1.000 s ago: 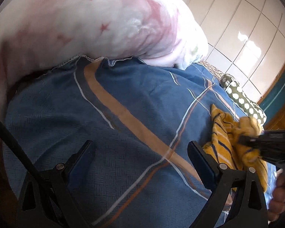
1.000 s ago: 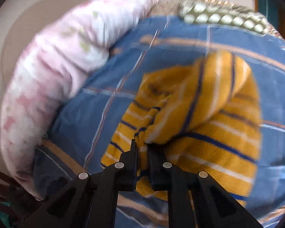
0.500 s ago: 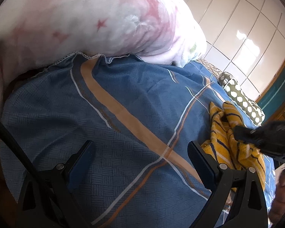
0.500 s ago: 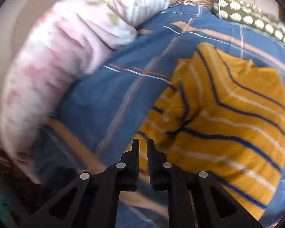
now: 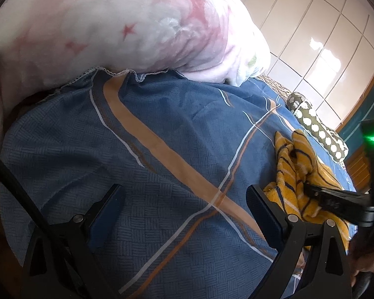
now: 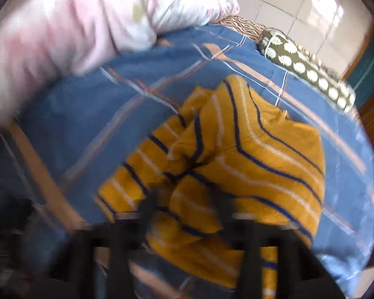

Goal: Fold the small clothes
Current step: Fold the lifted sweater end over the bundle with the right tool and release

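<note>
A small yellow garment [image 6: 249, 154] with navy and white stripes lies crumpled on the blue checked bedsheet [image 6: 87, 129]. In the right wrist view my right gripper [image 6: 187, 199] is blurred by motion; its fingers stand apart over the garment's near edge, open. The garment also shows in the left wrist view [image 5: 291, 164] at the right, with the right gripper [image 5: 311, 191] on it. My left gripper [image 5: 184, 206] is open and empty, low over the bare bedsheet [image 5: 162, 129], left of the garment.
A rolled pink and white fleece blanket [image 5: 112, 30] lies along the far left of the bed. A green pillow with white dots [image 6: 309, 72] lies at the far edge on a wicker surface. A tiled wall stands behind.
My right gripper was shut on the garment's edge, lowered it onto the sheet and has now opened. The garment has spread flatter. My left gripper has barely moved.
</note>
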Available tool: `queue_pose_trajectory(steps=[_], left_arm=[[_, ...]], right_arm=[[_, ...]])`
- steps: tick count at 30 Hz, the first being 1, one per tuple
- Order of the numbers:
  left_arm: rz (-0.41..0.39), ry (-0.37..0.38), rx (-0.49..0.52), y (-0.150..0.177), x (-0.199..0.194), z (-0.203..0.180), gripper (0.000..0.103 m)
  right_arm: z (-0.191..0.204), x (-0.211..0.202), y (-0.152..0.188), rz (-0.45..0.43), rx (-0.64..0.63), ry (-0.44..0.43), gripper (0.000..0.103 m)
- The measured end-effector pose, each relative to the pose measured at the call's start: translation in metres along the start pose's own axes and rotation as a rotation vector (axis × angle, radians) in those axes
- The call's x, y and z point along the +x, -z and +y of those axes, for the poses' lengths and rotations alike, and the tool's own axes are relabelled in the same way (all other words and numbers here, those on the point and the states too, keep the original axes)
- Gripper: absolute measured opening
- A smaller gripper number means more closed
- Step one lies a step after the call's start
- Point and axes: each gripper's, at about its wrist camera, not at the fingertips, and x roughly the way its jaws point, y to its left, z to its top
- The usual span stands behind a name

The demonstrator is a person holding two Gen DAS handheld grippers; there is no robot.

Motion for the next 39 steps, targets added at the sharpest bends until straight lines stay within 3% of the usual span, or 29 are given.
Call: queue_pose_trajectory(steps=[7,13,18,20,23,26,29,30,33,36,39], left_arm=[[0.000,0.004,-0.006,0.001,0.000,0.000,0.097],[-0.003,-0.004,0.004,0.002,-0.001,-0.003,0.097],[-0.008,-0.013,0.019,0.004,-0.001,-0.007,0.097],[-0.011,-0.014,0.025,0.005,-0.001,-0.008,0.097],[-0.018,-0.016,0.036,0.007,-0.003,-0.011,0.097],[-0.022,-0.013,0.053,0.009,-0.004,-0.015,0.097],[-0.020,-0.004,0.069,0.011,-0.003,-0.020,0.097],[-0.019,-0.001,0.077,0.012,-0.003,-0.023,0.097],[-0.023,-0.007,0.113,0.016,-0.001,-0.031,0.097],[-0.019,-0.023,0.149,0.021,0.001,-0.039,0.097],[-0.017,-0.034,0.178,0.026,0.005,-0.045,0.097]], right_arm=[[-0.004,-0.009,-0.006,-0.022,0.117,-0.197,0.007],[-0.013,0.014,0.005,0.015,0.248,-0.371,0.007],[-0.044,0.037,0.015,0.045,0.431,-0.581,0.008],[-0.052,0.029,0.016,0.020,0.450,-0.597,0.010],[-0.070,-0.007,0.025,-0.069,0.423,-0.671,0.023],[-0.107,-0.041,0.043,-0.187,0.441,-0.686,0.041],[-0.159,-0.058,0.069,-0.283,0.502,-0.576,0.063],[-0.176,-0.054,0.078,-0.285,0.535,-0.524,0.065],[-0.212,-0.021,0.097,-0.225,0.668,-0.497,0.066],[-0.223,0.014,0.109,-0.196,0.760,-0.595,0.067],[-0.216,0.053,0.103,-0.164,0.811,-0.760,0.067]])
